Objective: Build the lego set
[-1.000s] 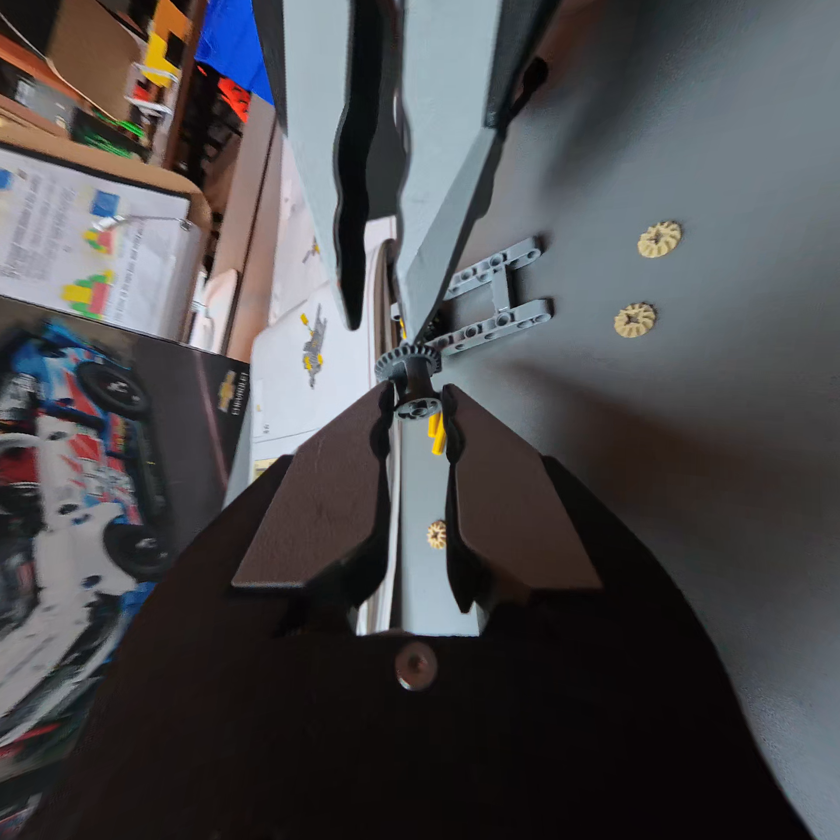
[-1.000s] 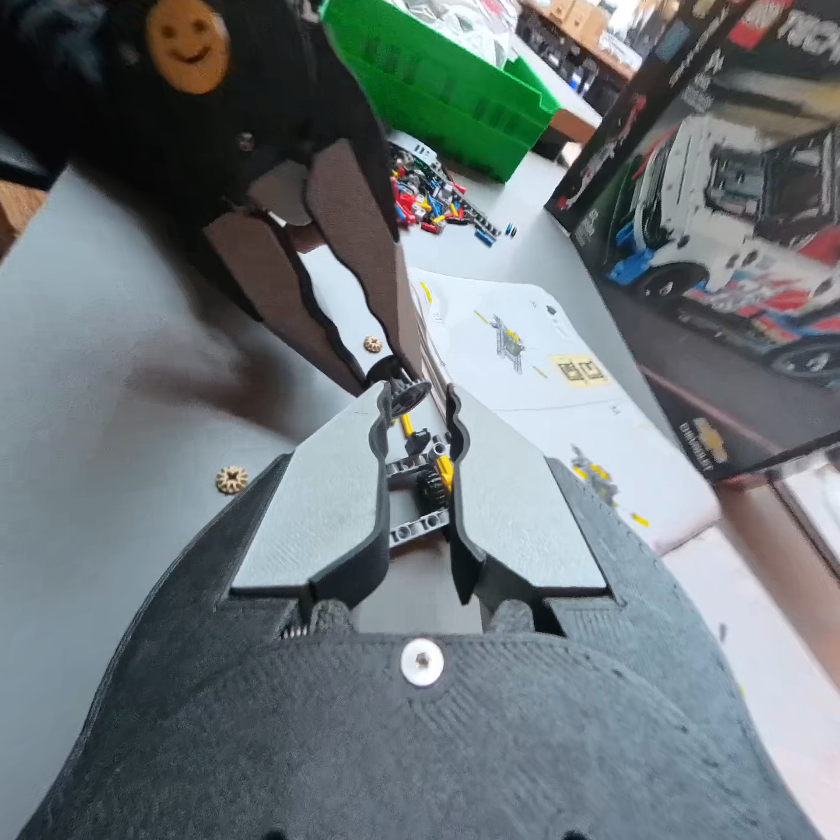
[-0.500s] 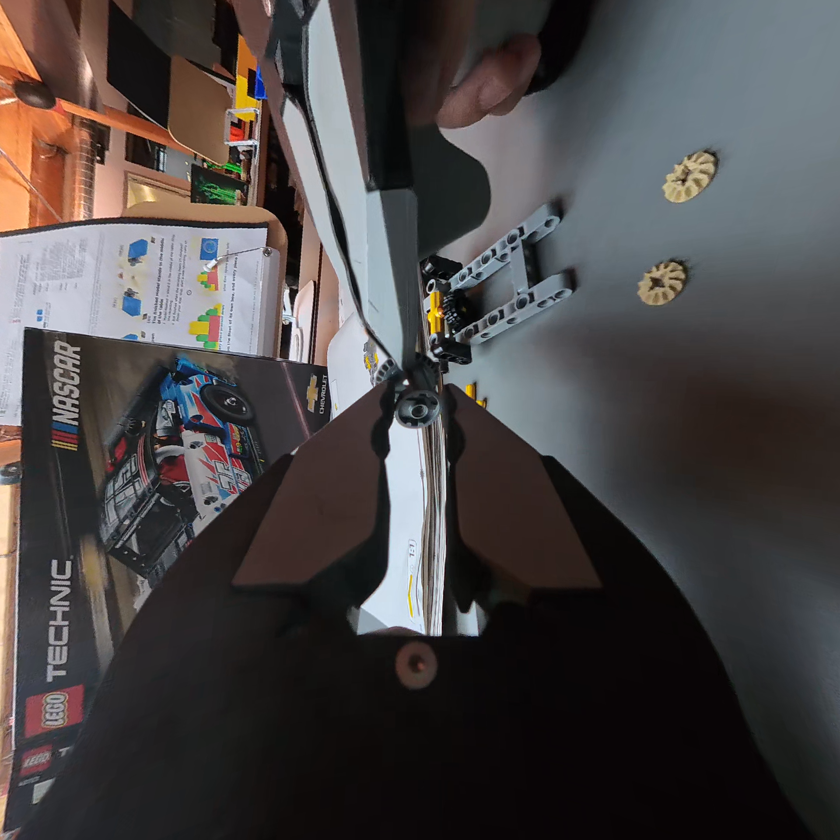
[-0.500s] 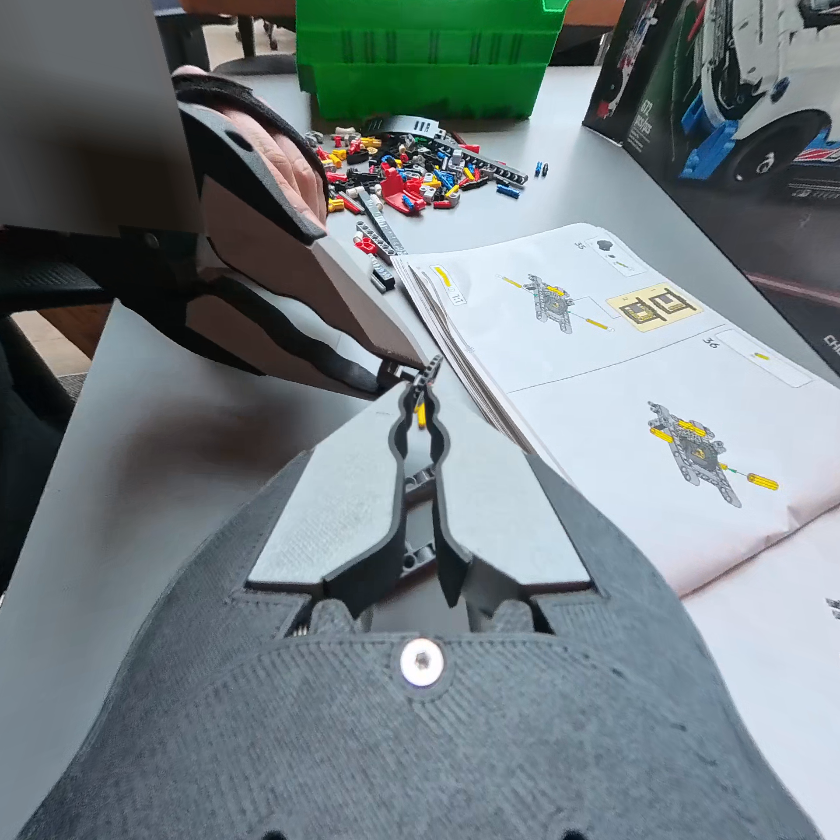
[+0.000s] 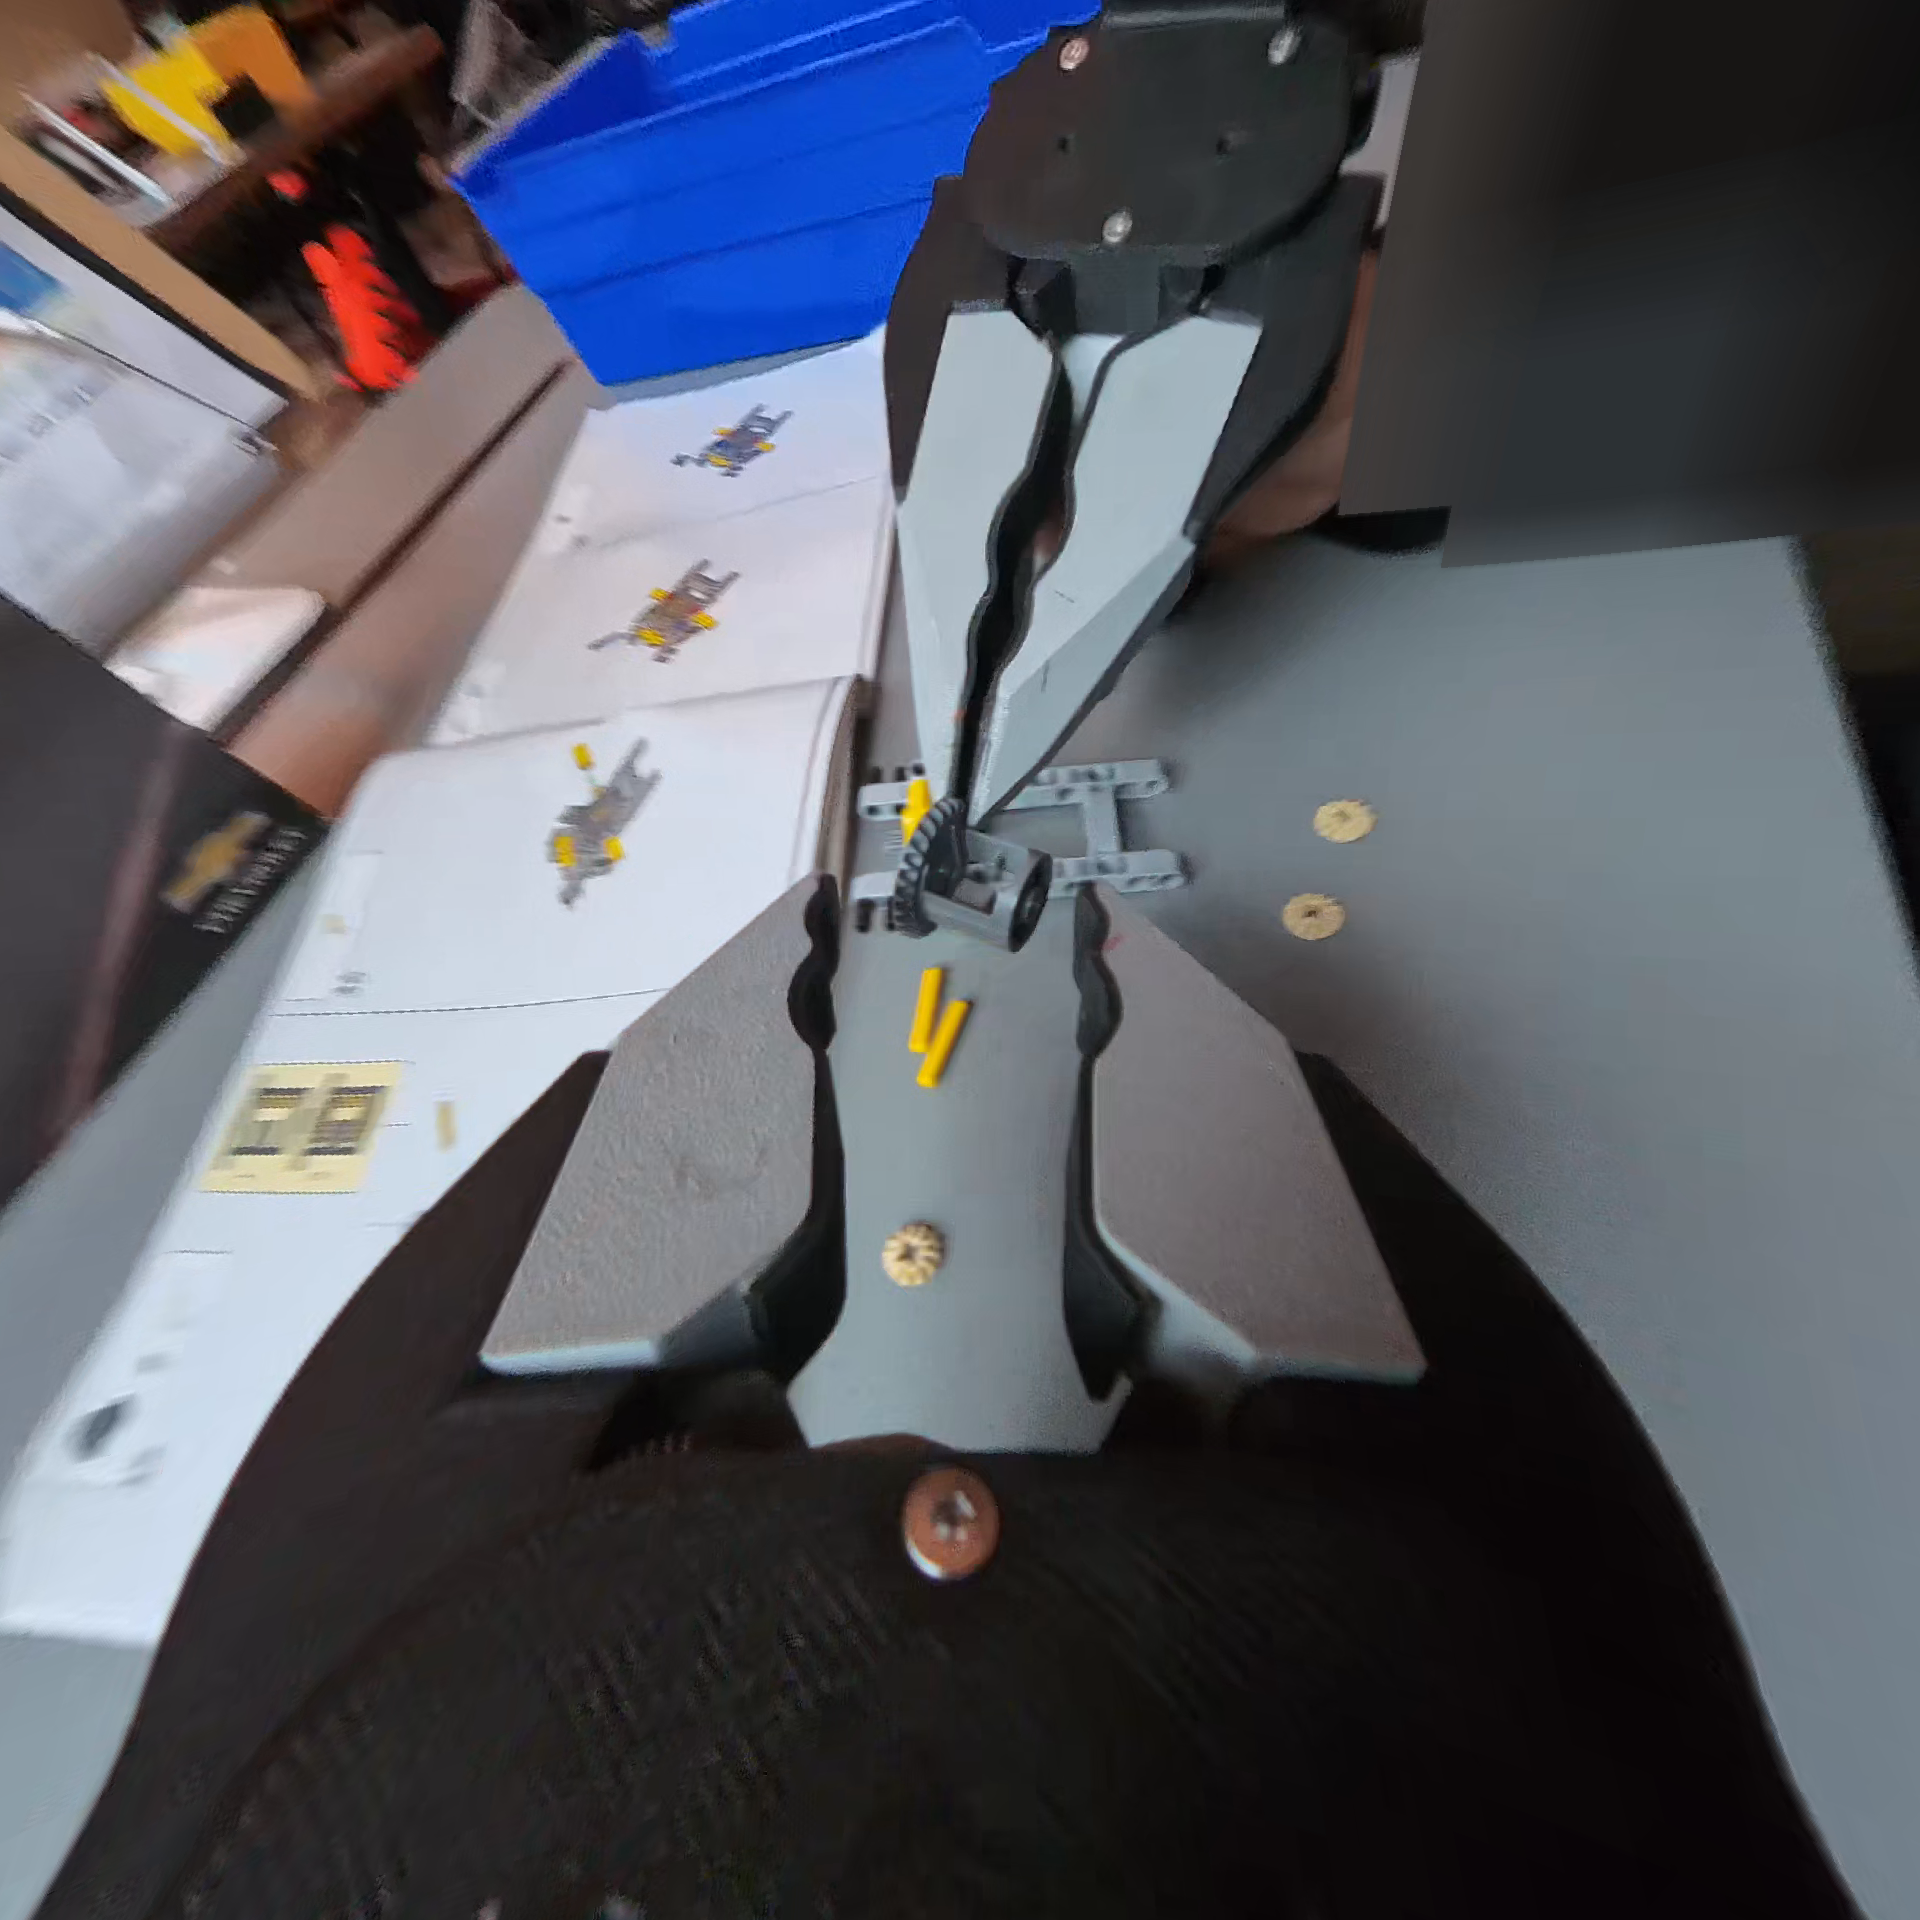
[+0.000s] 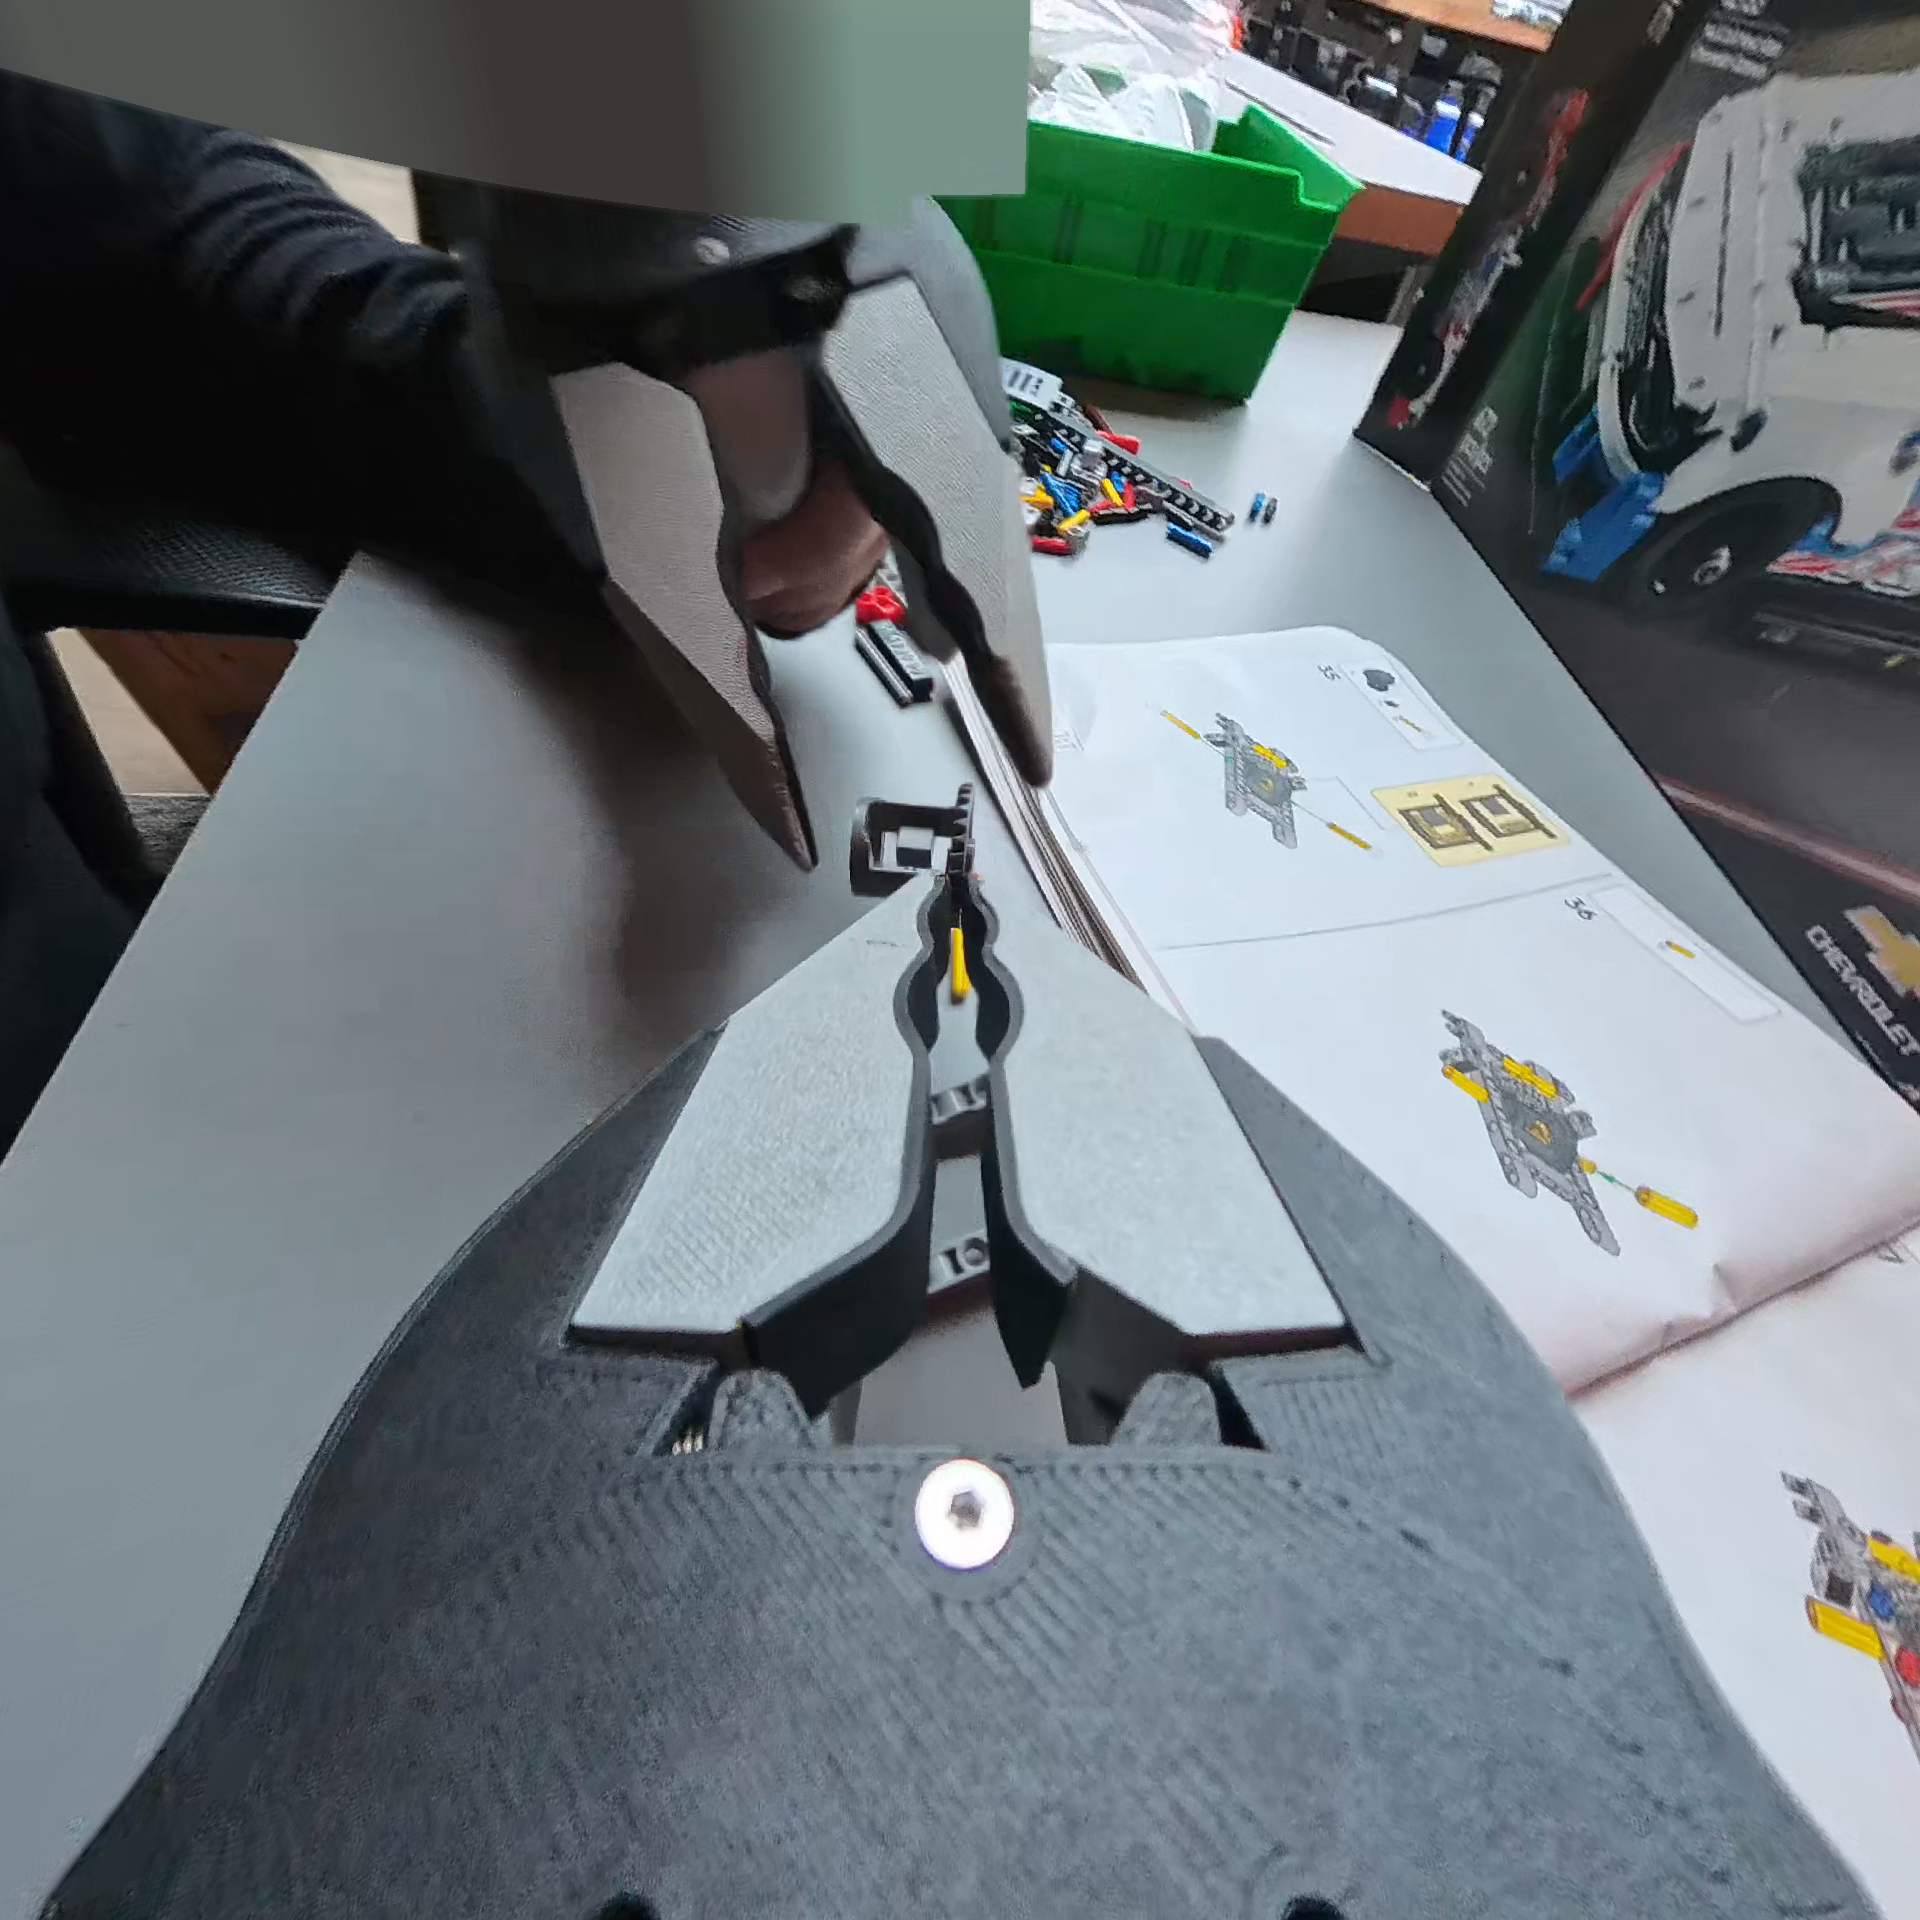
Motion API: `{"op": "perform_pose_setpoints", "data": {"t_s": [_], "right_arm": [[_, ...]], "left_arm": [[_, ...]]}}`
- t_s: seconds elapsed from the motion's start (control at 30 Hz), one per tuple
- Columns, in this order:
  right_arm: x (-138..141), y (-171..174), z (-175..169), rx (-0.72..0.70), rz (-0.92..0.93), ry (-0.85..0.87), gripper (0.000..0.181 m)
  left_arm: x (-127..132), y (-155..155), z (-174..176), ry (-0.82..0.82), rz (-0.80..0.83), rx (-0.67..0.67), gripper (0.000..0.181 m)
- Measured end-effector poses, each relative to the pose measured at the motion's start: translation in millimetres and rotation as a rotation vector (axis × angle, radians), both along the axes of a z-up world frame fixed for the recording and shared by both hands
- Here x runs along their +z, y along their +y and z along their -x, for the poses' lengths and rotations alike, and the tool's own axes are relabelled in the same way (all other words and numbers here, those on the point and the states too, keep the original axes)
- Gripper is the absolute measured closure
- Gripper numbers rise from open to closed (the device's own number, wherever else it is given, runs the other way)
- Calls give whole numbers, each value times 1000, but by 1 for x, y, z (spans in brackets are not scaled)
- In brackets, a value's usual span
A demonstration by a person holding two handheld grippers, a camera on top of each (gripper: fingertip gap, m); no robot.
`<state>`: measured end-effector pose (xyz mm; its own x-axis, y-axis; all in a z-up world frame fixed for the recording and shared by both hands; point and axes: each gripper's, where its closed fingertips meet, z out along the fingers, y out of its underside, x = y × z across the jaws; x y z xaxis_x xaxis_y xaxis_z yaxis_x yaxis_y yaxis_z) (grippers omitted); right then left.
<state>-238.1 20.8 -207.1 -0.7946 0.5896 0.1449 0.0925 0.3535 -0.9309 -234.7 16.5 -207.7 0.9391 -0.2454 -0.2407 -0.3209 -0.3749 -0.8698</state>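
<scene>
A dark grey gear with a grey housing [image 5: 966, 883] hangs just above the table, pinched by its toothed rim. My right gripper [image 6: 956, 894] is shut on that gear piece [image 6: 909, 842]; it comes in from the far side in the left wrist view [image 5: 961, 800]. My left gripper [image 5: 951, 914] is open and empty, its jaws either side of the housing without touching it; the right wrist view shows it too [image 6: 914, 810]. A grey frame [image 5: 1101, 821] lies under the gear. Two yellow pins [image 5: 935, 1029] and three tan gears [image 5: 1312, 916] lie on the grey table.
The open instruction booklet [image 6: 1351, 935] lies beside the frame, with the set's box [image 6: 1714, 416] beyond it. A pile of loose pieces [image 6: 1101, 488] sits before a green bin [image 6: 1143, 270]. A blue bin [image 5: 779, 177] stands at the far end. My left and right fingertips are right by each other.
My left gripper has opened, let go of the gear piece and drawn back a little. My right gripper has closed on the gear's rim and now holds it alone.
</scene>
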Motion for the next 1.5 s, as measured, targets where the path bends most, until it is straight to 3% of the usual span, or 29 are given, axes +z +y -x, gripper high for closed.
{"op": "perform_pose_setpoints", "data": {"t_s": [0.1,0.23,0.37,0.67,0.97,1.5], "right_arm": [[4,-6,-7,59,23,9,181],[5,-10,-14,111,31,11,181],[2,-11,-17,135,23,-7,181],[-29,-16,-22,142,-208,-24,181],[-49,-14,-23,144,-314,-83,181],[-47,-14,-21,120,-340,-15,181]], "left_arm": [[-3,1,-10,-159,29,-56,138],[-4,0,-24,-219,44,-126,143],[-10,-1,-26,-143,68,-137,157],[-41,-10,-28,-82,232,-162,158],[-53,-13,-28,-81,310,-165,159],[-59,-15,-25,-137,371,-144,156]]}}
